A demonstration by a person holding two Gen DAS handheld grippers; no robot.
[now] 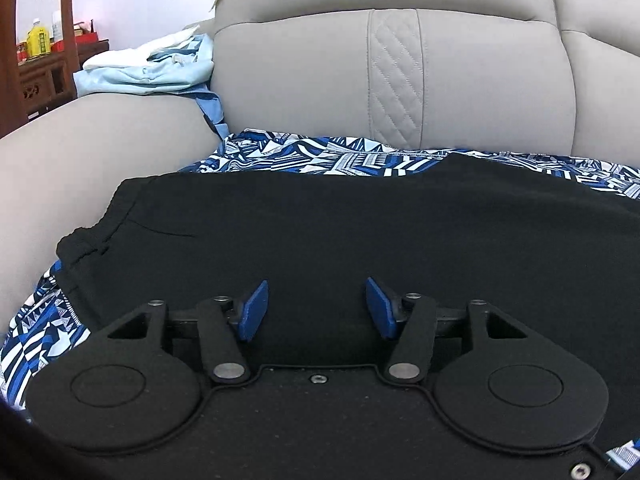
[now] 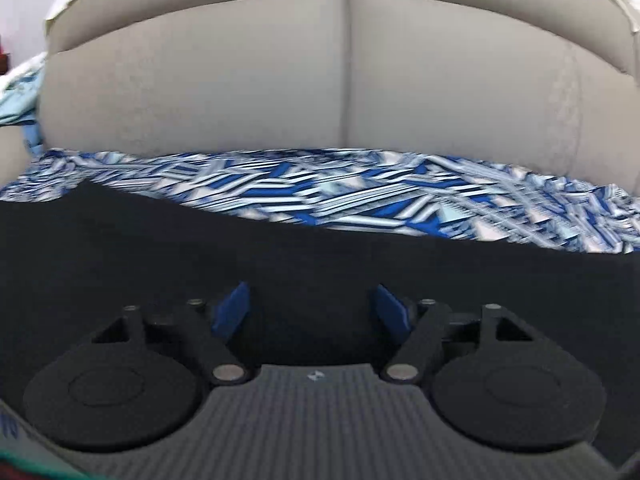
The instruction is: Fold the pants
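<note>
Black pants (image 1: 320, 224) lie spread flat on a blue-and-white patterned cloth (image 1: 320, 156) that covers the sofa seat. Their elastic waistband is at the left in the left wrist view. My left gripper (image 1: 316, 300) hovers just over the near part of the pants, its blue pads apart with nothing pinched between them. In the right wrist view the same black pants (image 2: 200, 240) fill the lower half, with the patterned cloth (image 2: 360, 192) beyond them. My right gripper (image 2: 314, 304) stands open over the black fabric, and its blue pads grip nothing.
A grey sofa backrest (image 1: 300, 72) rises right behind the seat, and a grey armrest (image 1: 100, 136) bounds it on the left. Light-blue and white clothes (image 1: 152, 64) are heaped on the armrest. A wooden cabinet with bottles (image 1: 38, 44) stands at the far left.
</note>
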